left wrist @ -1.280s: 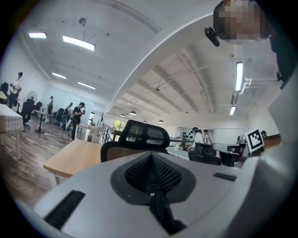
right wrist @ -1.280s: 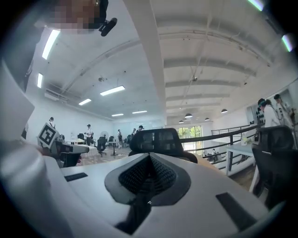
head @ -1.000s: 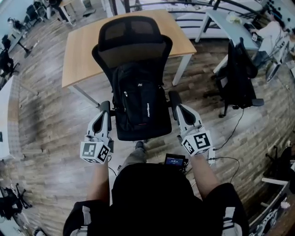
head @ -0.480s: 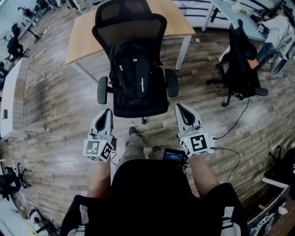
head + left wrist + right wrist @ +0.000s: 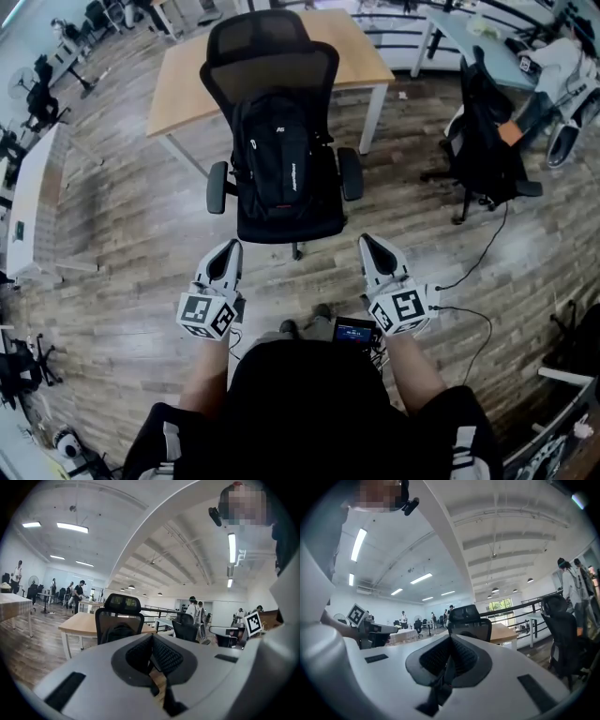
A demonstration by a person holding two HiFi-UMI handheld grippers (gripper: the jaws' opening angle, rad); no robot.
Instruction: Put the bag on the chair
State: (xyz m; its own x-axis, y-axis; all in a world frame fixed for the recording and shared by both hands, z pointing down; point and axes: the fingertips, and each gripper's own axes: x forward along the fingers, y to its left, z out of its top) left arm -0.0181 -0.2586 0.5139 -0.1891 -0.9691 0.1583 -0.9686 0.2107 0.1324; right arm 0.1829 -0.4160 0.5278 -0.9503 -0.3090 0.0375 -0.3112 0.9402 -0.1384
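- On the chair (image 5: 291, 223) seat, the bag (image 5: 281, 155) stands upright against the backrest.
- My left claw (image 5: 229, 251) and right claw (image 5: 369, 246) are clenched, empty, well apart from it.
- I judge placement complete: hold both claws clear; avoid nudging the chair.

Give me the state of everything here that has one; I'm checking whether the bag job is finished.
Bag: upright on the seat, leaning against the backrest, nothing gripping it.
Chair: upright, facing the person, carrying the bag.
Left tool: shut, empty, apart from the chair.
Right tool: shut, empty, apart from the chair.
Chair at right: upright, dark things draped over it.
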